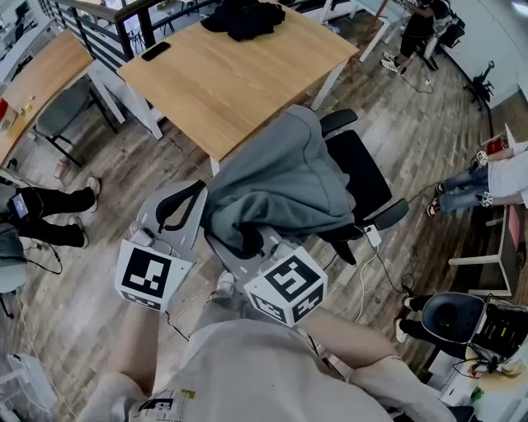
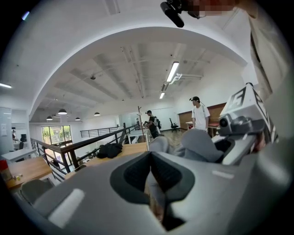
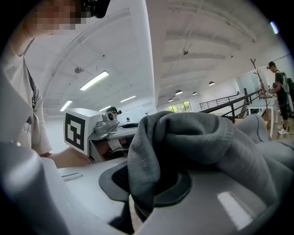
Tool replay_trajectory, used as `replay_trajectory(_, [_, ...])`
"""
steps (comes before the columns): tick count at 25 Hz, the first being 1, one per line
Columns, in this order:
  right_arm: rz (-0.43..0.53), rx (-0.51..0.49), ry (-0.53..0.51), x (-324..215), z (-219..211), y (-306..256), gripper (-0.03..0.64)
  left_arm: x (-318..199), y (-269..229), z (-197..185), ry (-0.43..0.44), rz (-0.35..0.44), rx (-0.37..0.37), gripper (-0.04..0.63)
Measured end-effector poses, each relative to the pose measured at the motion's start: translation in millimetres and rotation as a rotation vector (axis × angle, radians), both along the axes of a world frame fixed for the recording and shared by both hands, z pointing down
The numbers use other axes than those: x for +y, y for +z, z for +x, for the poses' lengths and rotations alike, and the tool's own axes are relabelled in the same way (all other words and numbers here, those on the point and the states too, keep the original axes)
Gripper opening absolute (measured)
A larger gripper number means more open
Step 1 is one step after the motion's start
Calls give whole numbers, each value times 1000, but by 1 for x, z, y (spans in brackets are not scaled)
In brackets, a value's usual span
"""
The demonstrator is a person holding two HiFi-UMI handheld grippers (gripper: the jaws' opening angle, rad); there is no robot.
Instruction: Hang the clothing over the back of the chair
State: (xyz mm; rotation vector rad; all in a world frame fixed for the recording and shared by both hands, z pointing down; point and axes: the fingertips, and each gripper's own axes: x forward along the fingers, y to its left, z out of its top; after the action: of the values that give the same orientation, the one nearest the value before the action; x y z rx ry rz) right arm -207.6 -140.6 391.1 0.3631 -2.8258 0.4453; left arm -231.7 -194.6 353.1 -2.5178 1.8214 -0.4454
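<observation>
Two hand-held grippers bring a grey sweatshirt (image 1: 289,177) down onto a black office chair (image 1: 360,173) that stands beside a wooden table (image 1: 239,78). At left, the left gripper (image 2: 149,158) has its jaws pressed together at the sweatshirt's near edge. A sliver of grey shows between the pads, so it appears to pinch a thin fold, though that hold is hard to confirm. In the centre, the sweatshirt already covers the top of the chair's backrest. Most of it is heaped over the back and spills toward the seat, with a bunched hem hanging on the person's side. Just right of that hem, the right gripper (image 3: 151,181) is clamped on a thick wad of the same cloth, which bulges up over both pads. Farther right, the chair's seat and one armrest are bare.

The hanging looks nearly done, since the garment rests on the chair back and not in the air. What seems left is to settle the near hem, open both sets of jaws and draw the grippers clear. The drape is lumpy and could perhaps be evened out. A dark garment (image 1: 245,18) lies untouched on the far side of the table.
</observation>
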Motion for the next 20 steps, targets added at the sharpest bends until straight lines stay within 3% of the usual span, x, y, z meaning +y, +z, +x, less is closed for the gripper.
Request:
replay_trajectory(8, [44,113,13,6,10,52,69,6,35,8,-8,-53,24,0])
replay_trajectory(20, [20,219,62,0,19,112,77,16,89,14,3,-146,42,0])
